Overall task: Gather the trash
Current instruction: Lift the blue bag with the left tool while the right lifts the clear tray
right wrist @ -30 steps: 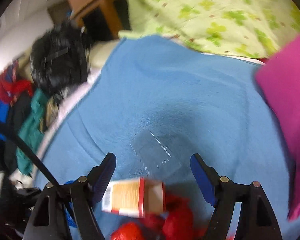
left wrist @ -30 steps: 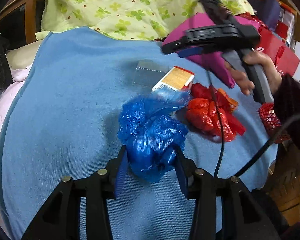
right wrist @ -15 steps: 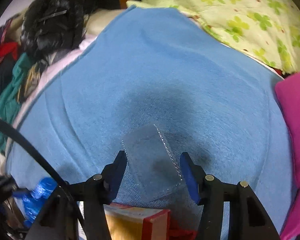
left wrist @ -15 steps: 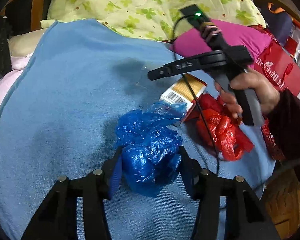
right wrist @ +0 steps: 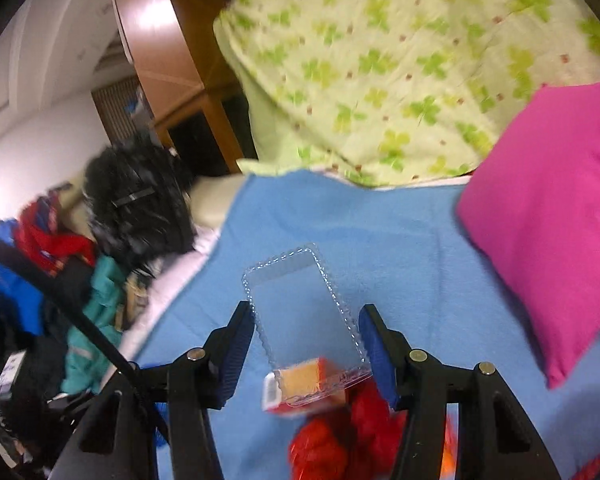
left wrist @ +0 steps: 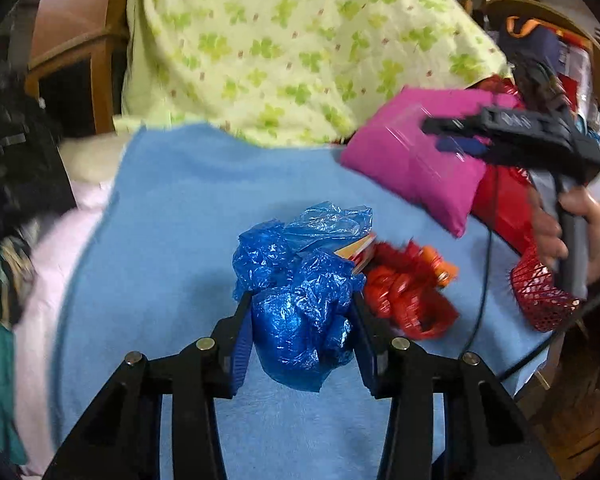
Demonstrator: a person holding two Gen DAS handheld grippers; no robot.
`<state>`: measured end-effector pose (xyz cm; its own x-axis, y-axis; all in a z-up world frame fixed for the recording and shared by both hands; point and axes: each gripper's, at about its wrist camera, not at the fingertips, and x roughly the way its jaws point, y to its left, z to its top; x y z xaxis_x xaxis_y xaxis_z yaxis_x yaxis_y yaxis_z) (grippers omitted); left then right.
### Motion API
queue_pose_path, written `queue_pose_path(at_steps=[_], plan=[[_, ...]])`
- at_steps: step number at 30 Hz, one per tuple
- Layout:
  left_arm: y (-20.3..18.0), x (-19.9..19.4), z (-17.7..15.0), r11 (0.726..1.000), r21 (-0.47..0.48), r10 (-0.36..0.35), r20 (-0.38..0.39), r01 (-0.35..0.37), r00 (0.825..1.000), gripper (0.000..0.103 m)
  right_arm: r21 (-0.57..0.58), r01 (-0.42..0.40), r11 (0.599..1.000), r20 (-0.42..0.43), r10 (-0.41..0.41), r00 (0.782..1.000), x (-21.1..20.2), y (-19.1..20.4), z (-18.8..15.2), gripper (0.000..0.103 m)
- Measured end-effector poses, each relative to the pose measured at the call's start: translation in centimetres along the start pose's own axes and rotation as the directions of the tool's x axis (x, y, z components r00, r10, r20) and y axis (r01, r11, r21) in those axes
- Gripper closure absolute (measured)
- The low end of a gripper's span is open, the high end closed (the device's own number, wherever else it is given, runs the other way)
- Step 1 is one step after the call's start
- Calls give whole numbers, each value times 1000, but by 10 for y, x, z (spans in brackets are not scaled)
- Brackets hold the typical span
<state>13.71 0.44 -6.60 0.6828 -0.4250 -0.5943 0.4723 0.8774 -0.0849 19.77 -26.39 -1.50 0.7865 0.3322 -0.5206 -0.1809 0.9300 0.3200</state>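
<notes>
My left gripper [left wrist: 302, 338] is shut on a crumpled blue plastic bag [left wrist: 300, 292], held over the blue blanket [left wrist: 172, 216]. My right gripper [right wrist: 306, 344] is shut on a clear plastic tray [right wrist: 300, 312], lifted off the blanket [right wrist: 400, 248]. The right gripper also shows in the left wrist view [left wrist: 452, 136], up at the right. A small orange and red carton [right wrist: 300, 388] and crumpled red plastic [right wrist: 340, 436] lie below the tray. In the left wrist view the carton [left wrist: 358, 252] is mostly hidden behind the blue bag, with the red plastic [left wrist: 412, 296] beside it.
A magenta pillow [left wrist: 412, 160] and a green clover-print quilt [left wrist: 292, 48] lie at the back of the blanket. A red mesh net [left wrist: 540, 300] and red bags are at the right edge. Black and coloured clothes [right wrist: 136, 208] pile up on the left, by a wooden frame [right wrist: 172, 60].
My right gripper closed on the clear tray and lifted it off the blanket. My left gripper keeps its hold on the blue bag and has tilted upward.
</notes>
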Motion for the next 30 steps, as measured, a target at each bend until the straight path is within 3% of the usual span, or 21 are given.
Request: queue_pose_path(at_steps=[5, 13, 20, 30], plan=[[-44, -47, 11, 997, 80, 11, 103, -19, 995, 56, 9, 14, 1000, 71, -15, 997, -93, 7, -36, 46], [-112, -102, 22, 986, 153, 30, 201, -62, 979, 56, 48, 10, 999, 162, -17, 987, -199, 8, -82, 46], [-164, -123, 21, 977, 176, 75, 228, -117, 971, 56, 51, 17, 999, 224, -28, 974, -254, 11, -109, 46], [-201, -136, 8, 972, 171, 121, 214, -160, 969, 56, 88, 3, 996, 260, -26, 965, -297, 9, -145, 46]])
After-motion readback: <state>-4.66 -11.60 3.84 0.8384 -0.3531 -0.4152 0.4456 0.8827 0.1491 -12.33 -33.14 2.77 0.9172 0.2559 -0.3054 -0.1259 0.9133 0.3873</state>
